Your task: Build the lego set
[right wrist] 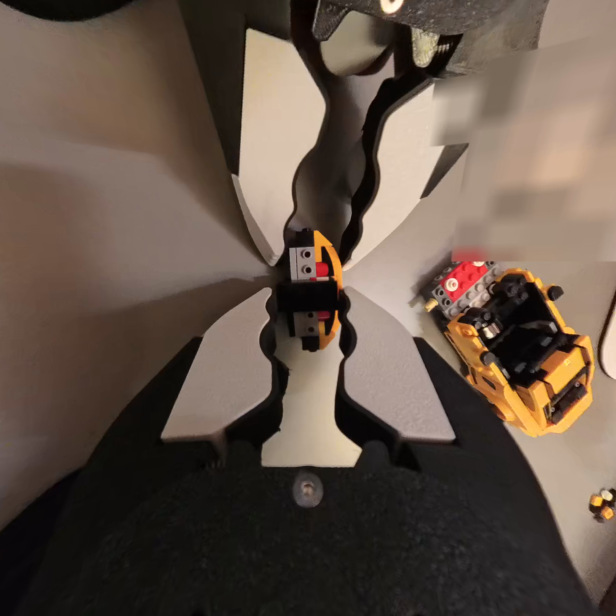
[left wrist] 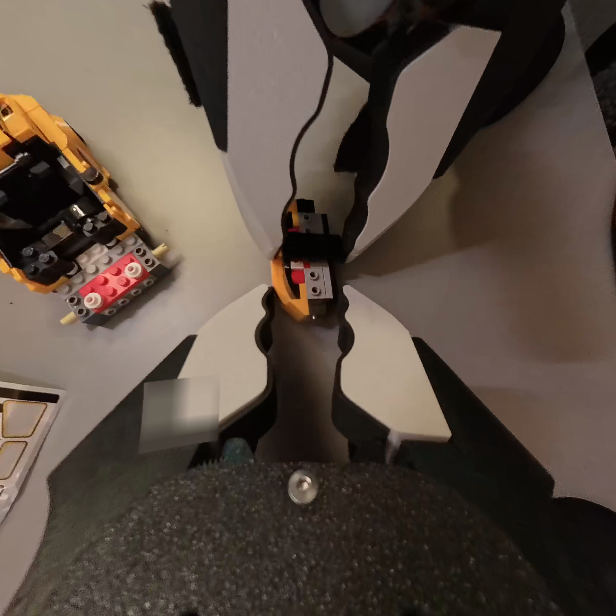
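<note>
A small orange, black, grey and red lego sub-assembly (left wrist: 308, 270) hangs above the table, gripped from both ends. My left gripper (left wrist: 306, 295) is shut on its near end in the left wrist view. My right gripper (left wrist: 310, 253) comes in from the top and is shut on the far end. In the right wrist view, the right gripper (right wrist: 308, 300) holds the sub-assembly (right wrist: 313, 290) from below and the left gripper (right wrist: 310, 265) from above. The partly built orange lego car (left wrist: 60, 216) lies on the table to the left, apart from both grippers; it also shows in the right wrist view (right wrist: 520, 350).
A sticker sheet (left wrist: 20, 433) lies at the left edge of the pale table (left wrist: 466, 266). A small yellow and black lego piece (right wrist: 603, 510) sits at the lower right. A white rounded object (right wrist: 608, 333) shows at the right edge. The tips of both grippers are at nearly the same place. The white rounded object (right wrist: 608, 333) is about equally far from each gripper, around 25 cm.
</note>
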{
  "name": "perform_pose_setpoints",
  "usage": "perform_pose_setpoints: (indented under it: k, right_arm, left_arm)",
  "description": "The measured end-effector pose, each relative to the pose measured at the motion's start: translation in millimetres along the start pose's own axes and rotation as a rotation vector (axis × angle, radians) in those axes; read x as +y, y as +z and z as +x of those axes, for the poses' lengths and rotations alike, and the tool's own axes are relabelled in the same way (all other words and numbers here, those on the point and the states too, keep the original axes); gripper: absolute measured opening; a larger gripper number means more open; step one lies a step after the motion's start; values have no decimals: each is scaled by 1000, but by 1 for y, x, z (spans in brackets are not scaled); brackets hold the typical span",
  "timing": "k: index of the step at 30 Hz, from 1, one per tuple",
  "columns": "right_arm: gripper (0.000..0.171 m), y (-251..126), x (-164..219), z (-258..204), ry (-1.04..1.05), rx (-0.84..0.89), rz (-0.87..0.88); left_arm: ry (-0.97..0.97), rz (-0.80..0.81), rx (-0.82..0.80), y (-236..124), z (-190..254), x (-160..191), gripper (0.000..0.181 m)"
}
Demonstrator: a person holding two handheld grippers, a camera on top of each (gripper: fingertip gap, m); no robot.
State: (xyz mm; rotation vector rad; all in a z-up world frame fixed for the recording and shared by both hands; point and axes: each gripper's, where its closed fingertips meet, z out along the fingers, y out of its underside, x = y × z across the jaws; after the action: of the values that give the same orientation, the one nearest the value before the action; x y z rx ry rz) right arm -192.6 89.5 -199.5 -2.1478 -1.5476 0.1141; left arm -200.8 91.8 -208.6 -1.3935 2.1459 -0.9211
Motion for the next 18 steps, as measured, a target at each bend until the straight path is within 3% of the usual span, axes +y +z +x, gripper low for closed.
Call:
perform_pose_setpoints:
  k: [18]
  right_arm:
    - [45, -2, -4, -3, 97, -44, 122]
  left_arm:
    - [-33, 12, 20, -1, 2, -1, 35]
